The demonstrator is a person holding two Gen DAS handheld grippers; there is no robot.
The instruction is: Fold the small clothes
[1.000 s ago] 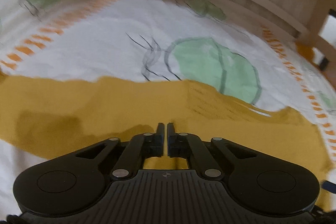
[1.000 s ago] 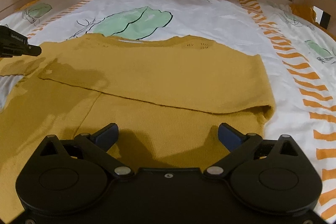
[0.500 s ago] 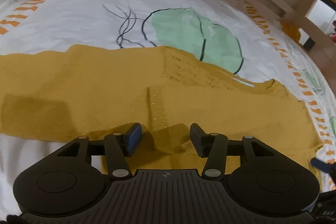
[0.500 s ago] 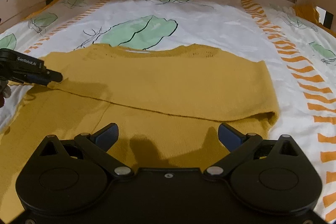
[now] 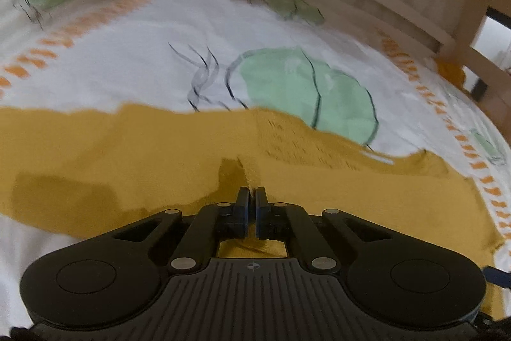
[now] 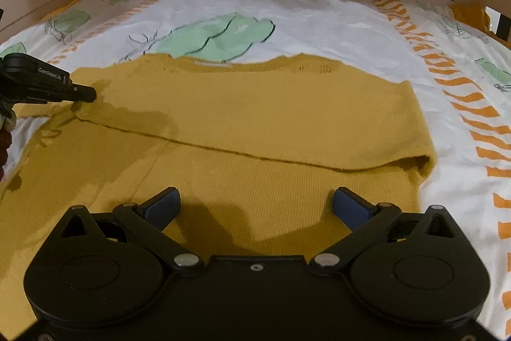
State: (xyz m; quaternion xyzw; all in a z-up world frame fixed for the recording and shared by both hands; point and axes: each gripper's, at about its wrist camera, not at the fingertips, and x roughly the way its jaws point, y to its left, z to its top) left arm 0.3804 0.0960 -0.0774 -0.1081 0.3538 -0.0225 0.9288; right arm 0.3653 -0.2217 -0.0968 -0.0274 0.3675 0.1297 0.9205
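We are working on a mustard-yellow sweater (image 6: pixel 255 123) that is lying spread across the bed (image 6: pixel 335 24), its long axis running from the bed's left side toward the right side, with a folded flap already lying over the far half and its free edge crossing the middle of the garment. The left gripper (image 5: pixel 251 197) is sitting at the sweater's left end, and its jaws, having just been closing, are now standing pressed together; a small ridge of knit is rising right at their tips, so we are probably pinching the fabric, though the blur is keeping us from being sure. The right gripper (image 6: pixel 255 205) is hovering over the near half of the sweater with its jaws spread wide and holding nothing. The flap's corner is lying directly ahead of the left jaws, so the left hand is the nearer one for the coming fold toward the bed's right side.
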